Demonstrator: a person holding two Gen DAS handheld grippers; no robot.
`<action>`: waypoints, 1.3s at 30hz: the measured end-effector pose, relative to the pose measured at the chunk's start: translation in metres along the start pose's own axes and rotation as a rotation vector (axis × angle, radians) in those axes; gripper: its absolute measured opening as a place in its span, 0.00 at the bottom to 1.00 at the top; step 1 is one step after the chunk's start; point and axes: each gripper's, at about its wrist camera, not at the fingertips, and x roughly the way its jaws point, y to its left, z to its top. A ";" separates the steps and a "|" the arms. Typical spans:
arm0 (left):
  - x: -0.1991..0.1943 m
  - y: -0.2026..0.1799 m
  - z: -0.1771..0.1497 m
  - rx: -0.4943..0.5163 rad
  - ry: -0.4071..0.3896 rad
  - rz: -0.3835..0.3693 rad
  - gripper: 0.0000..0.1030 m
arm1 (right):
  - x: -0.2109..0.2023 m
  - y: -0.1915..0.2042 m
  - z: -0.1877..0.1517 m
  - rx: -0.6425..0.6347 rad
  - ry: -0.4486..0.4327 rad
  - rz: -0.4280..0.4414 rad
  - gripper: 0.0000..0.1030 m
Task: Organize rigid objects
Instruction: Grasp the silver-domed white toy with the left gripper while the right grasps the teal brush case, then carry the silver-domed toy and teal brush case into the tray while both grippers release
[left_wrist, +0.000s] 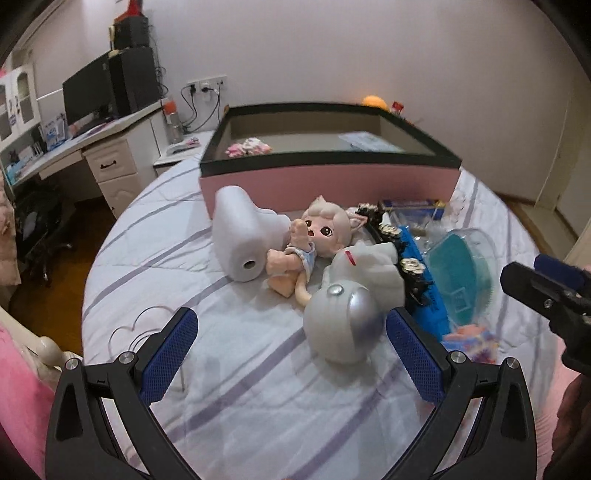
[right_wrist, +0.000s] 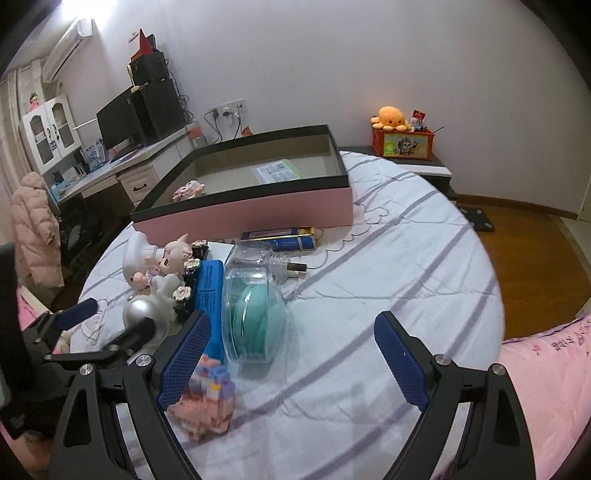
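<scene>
the left tool (left_wrist: 291, 347) hangs wide open and empty just short of a silver-and-white toy (left_wrist: 341, 317) lying on the bed (left_wrist: 258, 398), its right blue pad just beside the toy's rounded silver end. that toy looks like hard moulded plastic, probably light and hollow, with a smooth domed surface that could slip between flat pads; the narrower white ridged part behind the dome seems the safer place to pinch. behind it lies a doll (left_wrist: 314, 240) with a pale head and bare legs, rigid-looking but with thin limbs that could snap, so its body is the better hold. a white foam-like block (left_wrist: 243, 240) sits left of the doll, likely very light. the right tool (right_wrist: 291, 360) is also spread wide with nothing in it, above a clear plastic case (right_wrist: 255, 310) holding teal discs, which looks stiff, slick and a bit bulky. the pink box (right_wrist: 251, 210) with a dark rim stands open at the far side of the bed, already holding a few small things.
</scene>
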 end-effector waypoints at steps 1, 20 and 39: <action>0.005 -0.001 0.001 0.003 0.008 -0.006 1.00 | 0.004 0.001 0.001 -0.001 0.003 0.005 0.89; 0.012 0.002 -0.001 -0.079 0.042 -0.229 0.48 | 0.031 0.015 -0.008 -0.033 0.055 0.079 0.38; -0.036 0.023 0.012 -0.100 -0.058 -0.229 0.45 | -0.012 0.014 0.004 -0.052 -0.010 0.130 0.38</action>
